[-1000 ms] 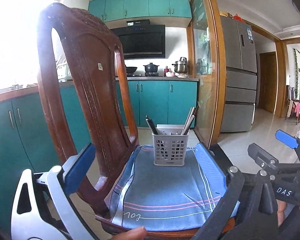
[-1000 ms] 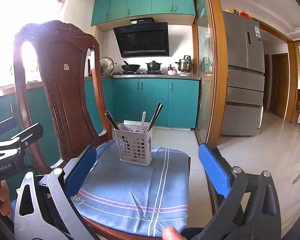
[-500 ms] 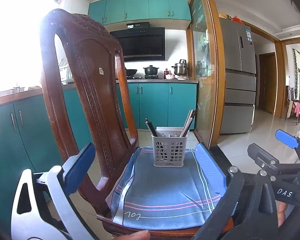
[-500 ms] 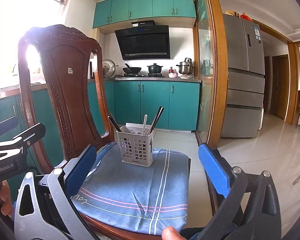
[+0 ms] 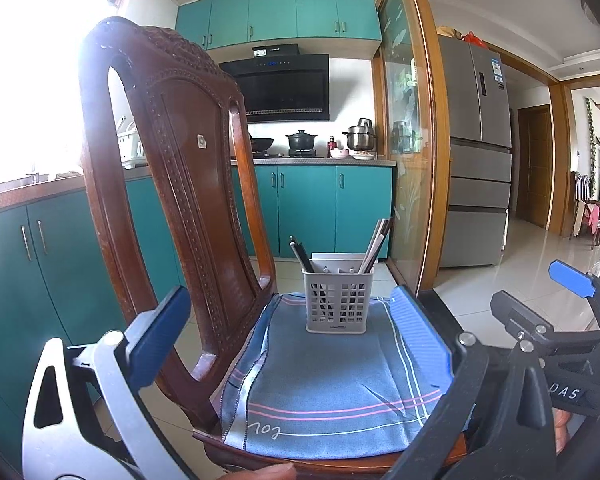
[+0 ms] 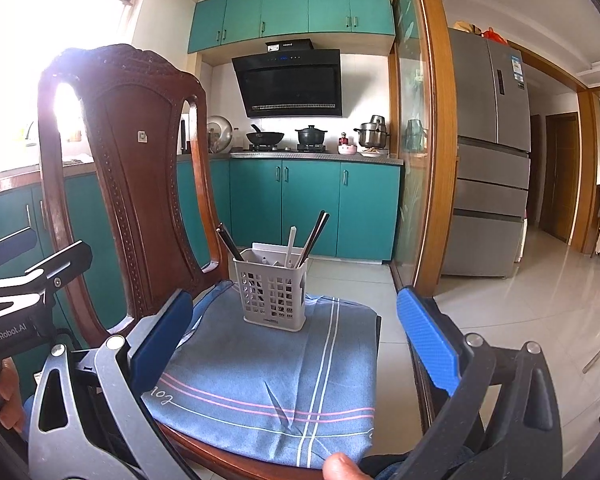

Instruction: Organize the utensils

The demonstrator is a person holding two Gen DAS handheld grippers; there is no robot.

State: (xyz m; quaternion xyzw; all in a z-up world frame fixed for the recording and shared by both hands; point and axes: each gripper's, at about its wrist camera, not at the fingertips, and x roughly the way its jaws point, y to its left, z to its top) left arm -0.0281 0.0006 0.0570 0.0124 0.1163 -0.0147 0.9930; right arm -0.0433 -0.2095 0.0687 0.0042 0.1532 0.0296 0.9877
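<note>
Both tongs, left (image 5: 288, 344) and right (image 6: 296, 344), stay spread and empty. Your view has only steadied. Utensils (image 6: 314, 236) already stand in the holder (image 6: 274, 294) on the chair (image 6: 136, 184) cloth (image 6: 268, 376).

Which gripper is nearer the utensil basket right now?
Roughly level, left maybe slightly nearer. The left gripper and right gripper both hang open over the near part of the blue cloth, short of the utensil basket, touching nothing.
</note>
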